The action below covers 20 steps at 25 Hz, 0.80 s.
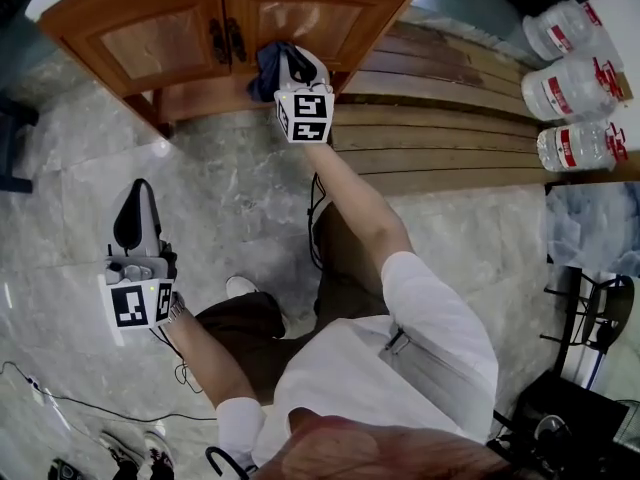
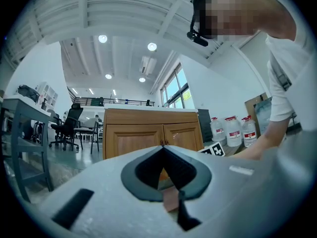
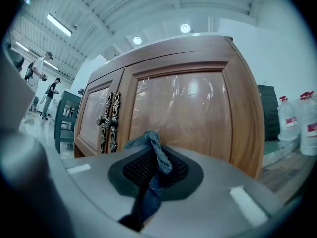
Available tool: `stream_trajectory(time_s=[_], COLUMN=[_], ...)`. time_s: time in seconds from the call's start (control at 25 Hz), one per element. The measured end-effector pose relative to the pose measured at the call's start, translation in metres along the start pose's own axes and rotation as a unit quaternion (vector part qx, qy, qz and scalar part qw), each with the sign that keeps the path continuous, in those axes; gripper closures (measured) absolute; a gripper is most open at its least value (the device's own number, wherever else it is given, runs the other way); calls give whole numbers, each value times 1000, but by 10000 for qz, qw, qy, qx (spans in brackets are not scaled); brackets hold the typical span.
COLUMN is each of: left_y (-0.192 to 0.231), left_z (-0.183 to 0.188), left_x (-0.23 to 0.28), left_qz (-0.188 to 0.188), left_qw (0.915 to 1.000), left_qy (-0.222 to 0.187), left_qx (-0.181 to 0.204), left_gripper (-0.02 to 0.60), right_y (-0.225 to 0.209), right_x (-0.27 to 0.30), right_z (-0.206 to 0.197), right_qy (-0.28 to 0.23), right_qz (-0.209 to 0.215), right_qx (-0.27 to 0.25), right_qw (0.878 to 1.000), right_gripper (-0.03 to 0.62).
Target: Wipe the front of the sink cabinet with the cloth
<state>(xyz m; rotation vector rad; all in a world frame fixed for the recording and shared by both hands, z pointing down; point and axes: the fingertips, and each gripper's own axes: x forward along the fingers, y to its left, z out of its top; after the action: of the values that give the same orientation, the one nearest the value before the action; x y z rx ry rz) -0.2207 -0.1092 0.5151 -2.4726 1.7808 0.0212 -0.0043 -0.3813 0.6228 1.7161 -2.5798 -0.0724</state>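
**Grip and position.** The right gripper (image 3: 154,170) has its jaws clamped on a narrow fold of the dark blue knitted cloth (image 3: 151,145). It is held low in front of the right-hand door of the brown wooden two-door sink cabinet (image 1: 190,43). In the head view the cloth sits just right of the centre seam; whether it presses on the panel cannot be told. The left gripper (image 1: 135,208), jaws together with nothing between them, hangs over the grey marbled floor (image 1: 230,198), well apart from the cabinet.

**Hazards, as judged.**
- (a) Only a small bunch of cloth stands proud of the jaws. A flat stroke would likely bring the gripper's hard grey shell onto the glossy panel and scuff it.
- (b) The hold takes a thin fold, so drag against the wood may pull the cloth free.
- (c) The pair of dark ornate metal handles (image 3: 110,120) lies just beside the cloth on its left. A leftward pass could snag the knit on them.

**Clearance.**
- The door panel is open upward and rightward as far as its raised frame and the cabinet's right corner.
- Past that corner, a weathered wooden plank platform (image 1: 450,118) runs alongside at floor level and would limit low strokes to the right.
- Three clear plastic water bottles with red labels (image 1: 575,88) stand at its far end, well apart.
- The floor before the left door is open.
- A thin black cable (image 1: 60,393) lies near the person's feet, away from the work.
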Motion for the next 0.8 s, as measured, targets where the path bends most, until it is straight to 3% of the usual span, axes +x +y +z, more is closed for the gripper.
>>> stream_trajectory(time_s=[0.8], left_y=[-19], left_z=[-10], left_x=[23], left_qz=[-252], left_qw=[9996], left_qy=[133], left_qx=[-40], left_gripper=[580], right_y=[-128], right_x=[-53], right_z=[1], right_qy=[-3], right_qz=[-817], right_qx=[-317], right_qw=[9962], right_gripper=[553])
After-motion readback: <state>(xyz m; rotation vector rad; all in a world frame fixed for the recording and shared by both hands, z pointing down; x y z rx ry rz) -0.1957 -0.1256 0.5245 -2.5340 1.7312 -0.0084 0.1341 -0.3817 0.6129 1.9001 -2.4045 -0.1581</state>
